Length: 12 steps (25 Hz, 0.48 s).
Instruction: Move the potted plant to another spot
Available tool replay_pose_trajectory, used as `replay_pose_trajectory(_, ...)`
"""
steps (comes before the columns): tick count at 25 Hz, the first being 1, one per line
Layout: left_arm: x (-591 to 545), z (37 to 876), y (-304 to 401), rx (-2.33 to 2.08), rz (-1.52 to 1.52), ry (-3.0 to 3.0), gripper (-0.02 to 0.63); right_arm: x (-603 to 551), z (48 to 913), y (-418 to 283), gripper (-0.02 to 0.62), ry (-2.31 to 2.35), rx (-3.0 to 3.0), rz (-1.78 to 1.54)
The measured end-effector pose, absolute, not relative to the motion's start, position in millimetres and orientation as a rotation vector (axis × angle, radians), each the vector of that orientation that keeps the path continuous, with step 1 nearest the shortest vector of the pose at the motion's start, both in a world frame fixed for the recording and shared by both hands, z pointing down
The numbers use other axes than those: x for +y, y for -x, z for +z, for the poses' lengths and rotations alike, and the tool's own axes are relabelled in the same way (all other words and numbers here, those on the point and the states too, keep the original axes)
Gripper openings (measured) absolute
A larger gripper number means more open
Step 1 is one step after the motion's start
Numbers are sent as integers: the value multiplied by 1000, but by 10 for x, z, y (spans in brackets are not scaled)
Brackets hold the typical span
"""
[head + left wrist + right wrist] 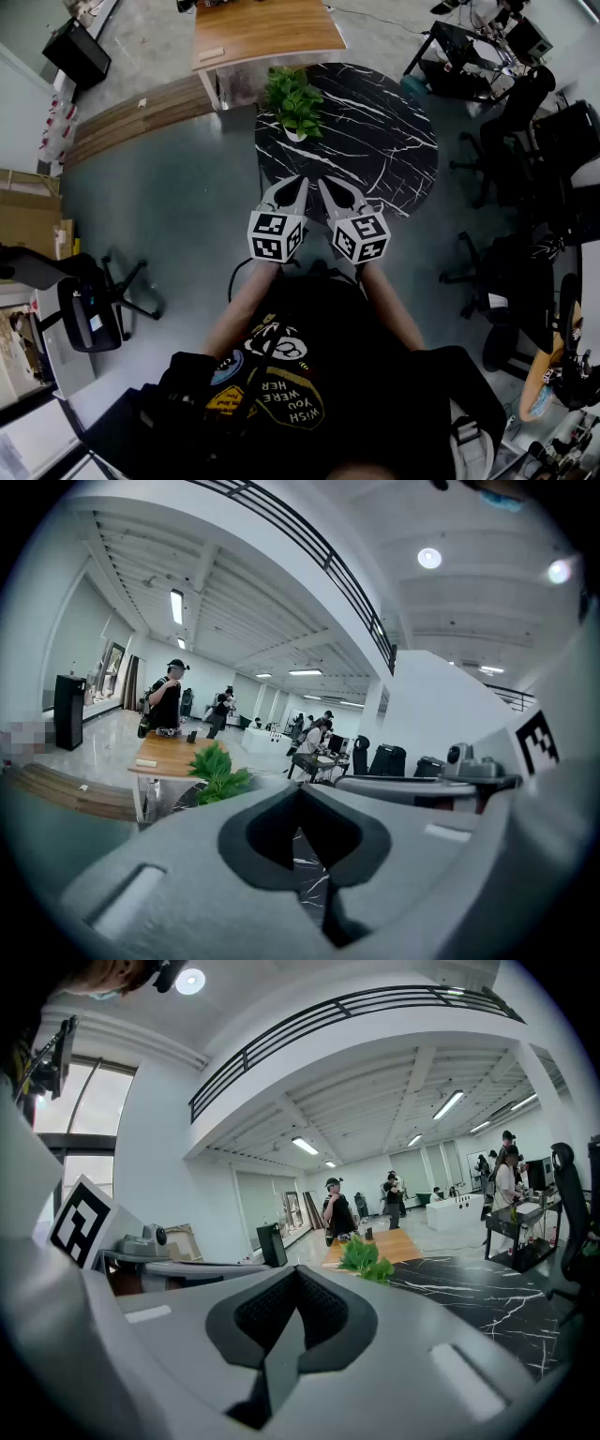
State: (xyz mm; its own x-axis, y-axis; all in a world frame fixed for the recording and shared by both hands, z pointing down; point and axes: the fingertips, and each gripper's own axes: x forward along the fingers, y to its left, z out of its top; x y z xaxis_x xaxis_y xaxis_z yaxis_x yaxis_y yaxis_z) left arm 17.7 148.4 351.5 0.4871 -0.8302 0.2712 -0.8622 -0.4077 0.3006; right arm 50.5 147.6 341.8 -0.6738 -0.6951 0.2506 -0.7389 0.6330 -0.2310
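Note:
The potted plant (293,98), leafy green in a small white pot, stands at the far left edge of a round black marble table (380,141). My left gripper (298,182) and right gripper (324,184) hover side by side over the table's near edge, short of the plant. Both are shut with nothing between the jaws. In the left gripper view the plant (217,772) lies ahead and to the left of the closed left gripper (300,789). In the right gripper view the plant (364,1258) sits just right of the closed right gripper (298,1270), on the marble table (469,1302).
A wooden desk (264,31) stands right behind the plant. Black office chairs (511,117) and desks crowd the right side; another chair (94,314) is at the left. A low wooden platform (141,112) lies far left. Several people (337,1211) stand in the background.

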Motion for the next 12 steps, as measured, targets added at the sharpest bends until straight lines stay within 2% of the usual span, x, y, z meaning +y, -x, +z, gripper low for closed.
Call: replay_pose_trajectory(12, 1473, 3606, -67, -1389, 106, -2327, 3, 1472, 3495, -438, 2, -1231, -2690, 499)
